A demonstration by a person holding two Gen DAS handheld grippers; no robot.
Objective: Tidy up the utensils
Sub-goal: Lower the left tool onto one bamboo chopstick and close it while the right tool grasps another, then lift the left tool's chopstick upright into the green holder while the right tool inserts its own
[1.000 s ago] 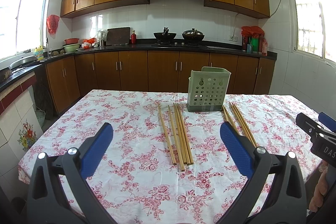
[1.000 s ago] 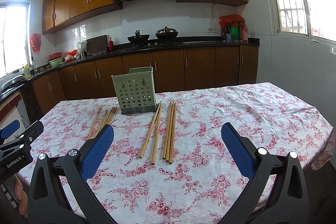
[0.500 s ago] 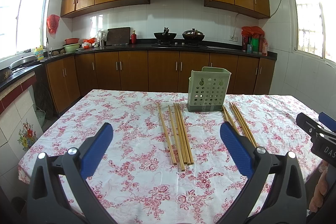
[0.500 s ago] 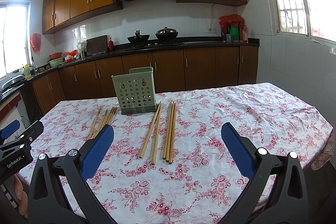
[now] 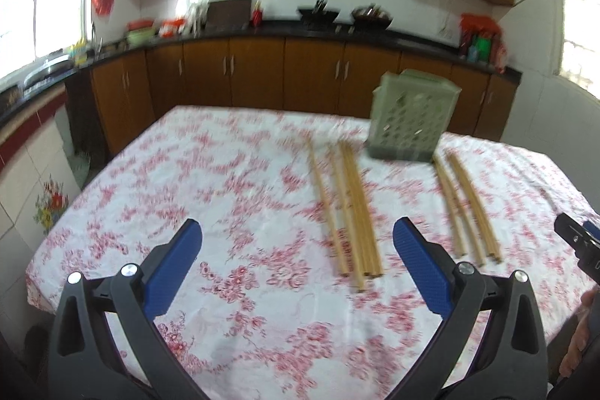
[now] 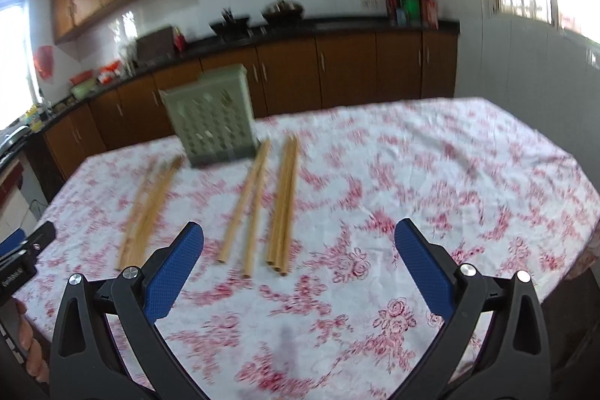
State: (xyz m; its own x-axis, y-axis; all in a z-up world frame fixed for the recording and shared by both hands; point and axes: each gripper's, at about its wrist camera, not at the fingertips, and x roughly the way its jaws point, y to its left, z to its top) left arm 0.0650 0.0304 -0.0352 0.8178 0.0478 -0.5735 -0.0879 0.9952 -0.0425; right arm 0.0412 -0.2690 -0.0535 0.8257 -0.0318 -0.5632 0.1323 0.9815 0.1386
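Right wrist: tool (image 6: 298, 259) spread, closing, empty; long wooden chopsticks (image 6: 283, 208) just ahead, lengthwise toward green perforated holder (image 6: 210, 126).

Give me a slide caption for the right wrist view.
Empty right tool, closing, above chopsticks before green holder.

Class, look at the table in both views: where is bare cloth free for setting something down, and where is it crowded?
Free: the wide stretch of tablecloth right of the chopsticks, and the cloth left of the left bundle. Crowded: the middle, where chopstick bundles fan out on both sides in front of the green utensil holder.
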